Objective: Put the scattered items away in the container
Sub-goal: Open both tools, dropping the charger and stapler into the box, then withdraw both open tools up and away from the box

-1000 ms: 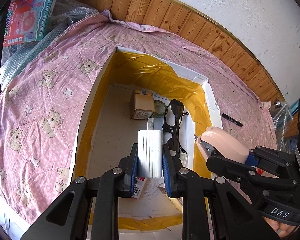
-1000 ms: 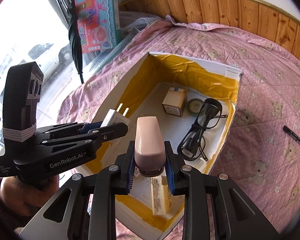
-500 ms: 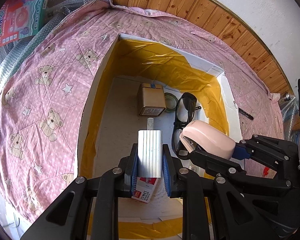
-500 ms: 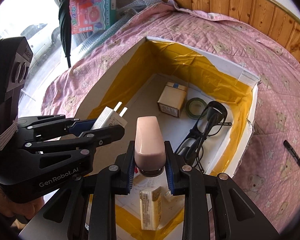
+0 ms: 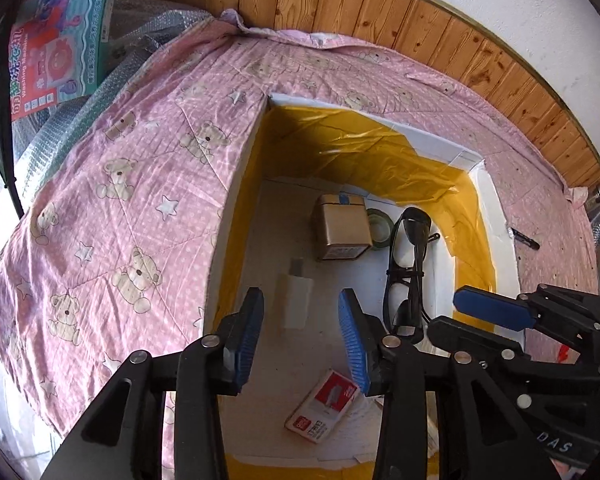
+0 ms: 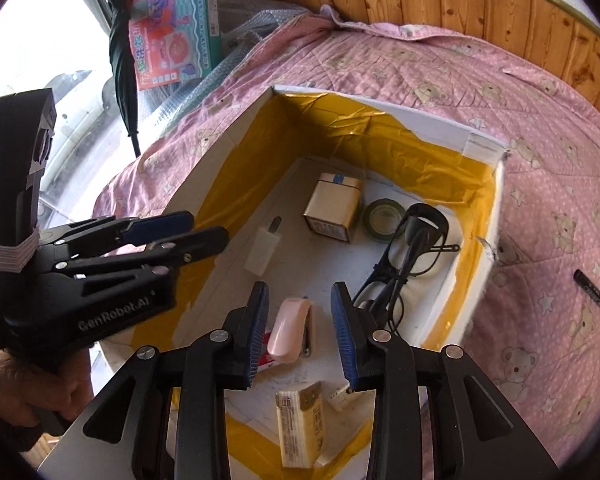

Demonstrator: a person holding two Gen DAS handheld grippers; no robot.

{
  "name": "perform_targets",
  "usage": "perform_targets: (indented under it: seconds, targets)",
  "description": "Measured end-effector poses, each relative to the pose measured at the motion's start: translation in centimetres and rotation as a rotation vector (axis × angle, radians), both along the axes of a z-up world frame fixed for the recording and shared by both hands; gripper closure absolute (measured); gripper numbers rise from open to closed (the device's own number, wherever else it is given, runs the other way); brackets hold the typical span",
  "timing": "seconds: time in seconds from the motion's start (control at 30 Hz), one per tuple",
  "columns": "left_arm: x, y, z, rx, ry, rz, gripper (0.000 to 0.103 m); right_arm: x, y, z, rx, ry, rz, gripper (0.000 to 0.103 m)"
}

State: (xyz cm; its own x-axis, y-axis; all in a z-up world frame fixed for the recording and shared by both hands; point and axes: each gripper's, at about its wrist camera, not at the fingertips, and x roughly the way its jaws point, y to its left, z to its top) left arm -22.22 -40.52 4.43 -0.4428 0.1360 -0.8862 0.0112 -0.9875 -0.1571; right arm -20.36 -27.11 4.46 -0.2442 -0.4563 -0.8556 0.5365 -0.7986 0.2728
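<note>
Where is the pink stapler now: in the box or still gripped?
In the box: the stapler lies on its floor, below the open right hand-held gripper.

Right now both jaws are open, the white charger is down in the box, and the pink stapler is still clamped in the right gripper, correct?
Not quite. The pink stapler is not clamped: the right wrist view shows it lying on the floor of the box, below the open right gripper. The rest holds: the left gripper is open too, and the white charger lies in the box.
</note>
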Motion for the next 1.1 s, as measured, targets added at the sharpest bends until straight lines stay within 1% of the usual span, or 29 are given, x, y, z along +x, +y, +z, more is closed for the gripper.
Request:
perform_targets:
  seconds: [0.1, 0.17, 0.37, 0.5, 0.63, 0.77, 0.83, 0.9, 0.97, 1.1]
  targets:
    - [2.3, -0.9, 1.6, 0.024, 0.054, 0.022, 0.055, 2.0, 1.9, 1.0, -0.031, 0.026, -0.025, 0.066]
    - [4.0, -1.4, 2.4, 0.035, 0.081, 0.038, 0.053, 3.3, 3.0, 1.3, -0.049, 0.027, -0.041, 0.066]
    - [8.3, -0.5, 2.7, 0.049, 0.082, 0.022, 0.051, 7.5, 5.2, 1.6, -0.117, 0.013, -0.082, 0.066]
    - [10.9, 0.6, 2.8, 0.052, 0.089, 0.018, 0.049, 10.3, 6.2, 2.4, -0.14, 0.035, -0.084, 0.066]
    - [12.9, 1.8, 3.4, 0.012, 0.111, 0.004, 0.048, 12.6, 6.8, 3.2, -0.136, 0.067, -0.075, 0.066]
    - [14.3, 2.8, 3.8, -0.009, 0.112, -0.015, 0.047, 14.5, 7.3, 3.8, -0.12, 0.093, -0.069, 0.066]
    - [15.1, 3.6, 4.1, -0.036, 0.112, -0.022, 0.046, 15.4, 7.5, 4.0, -0.114, 0.1, -0.064, 0.066]
    - [15.8, 4.3, 4.4, -0.05, 0.12, -0.037, 0.042, 16.3, 7.6, 4.1, -0.101, 0.116, -0.058, 0.062]
    - [16.6, 5.0, 4.8, -0.072, 0.131, -0.044, 0.04, 17.0, 7.6, 4.2, -0.088, 0.127, -0.051, 0.062]
    - [17.6, 5.8, 5.4, -0.071, 0.142, -0.052, 0.038, 18.1, 7.6, 4.5, -0.051, 0.143, -0.04, 0.061]
